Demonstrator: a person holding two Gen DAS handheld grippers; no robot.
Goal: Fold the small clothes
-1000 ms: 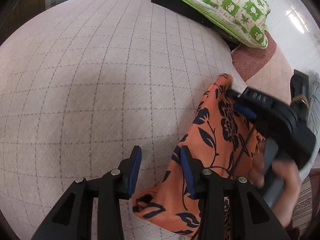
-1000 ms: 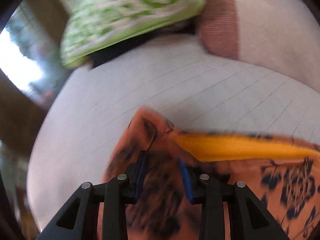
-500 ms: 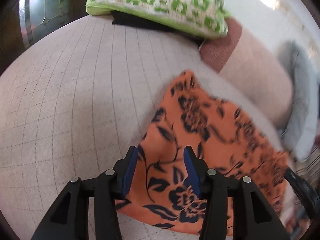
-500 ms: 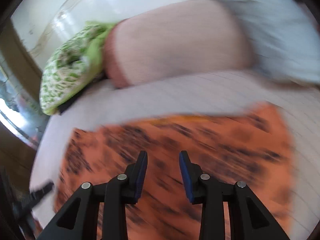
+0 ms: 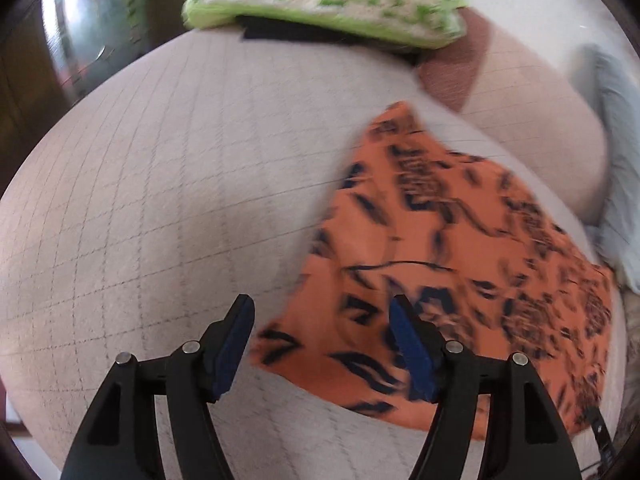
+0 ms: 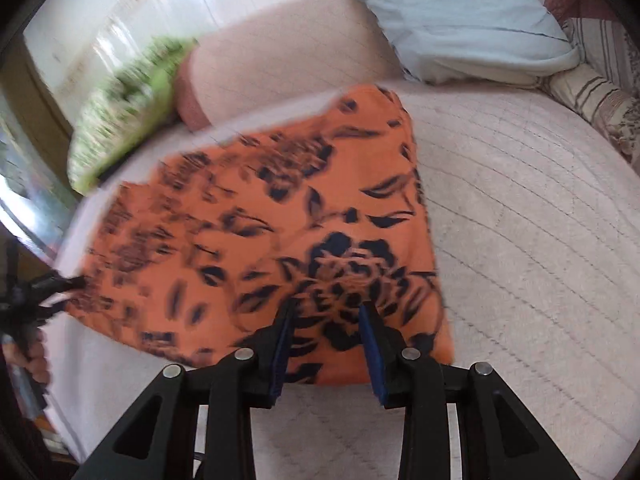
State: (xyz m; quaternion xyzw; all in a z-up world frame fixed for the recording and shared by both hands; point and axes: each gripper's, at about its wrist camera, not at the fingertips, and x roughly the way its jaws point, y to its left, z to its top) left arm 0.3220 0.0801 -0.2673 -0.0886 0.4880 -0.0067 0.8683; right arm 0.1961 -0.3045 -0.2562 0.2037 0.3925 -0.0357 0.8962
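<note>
An orange cloth with a dark flower print [image 5: 460, 248] lies spread flat on the quilted bed cover [image 5: 160, 200]. My left gripper [image 5: 320, 312] hovers over the cloth's near left corner. Its jaws are opening and its pads do not touch the fabric. In the right wrist view the same cloth [image 6: 260, 220] fills the middle. My right gripper [image 6: 328, 312] sits over the cloth's near edge toward its right end, jaws apart, pinching nothing. The left gripper [image 6: 44, 288] shows at the far left edge of that view, with a person's hand [image 6: 28, 360] below it.
A green-and-white patterned pillow [image 5: 328, 0] lies at the back on a dark item. A pink bolster [image 6: 288, 56] runs behind the cloth, and a pale blue pillow [image 6: 460, 20] and a striped cushion [image 6: 592, 92] lie to its right. Bare bed cover stretches left and right of the cloth.
The left gripper's jaws have widened and it has drawn back toward the cloth's left corner. The right gripper has swept right along the cloth, which now lies spread out.
</note>
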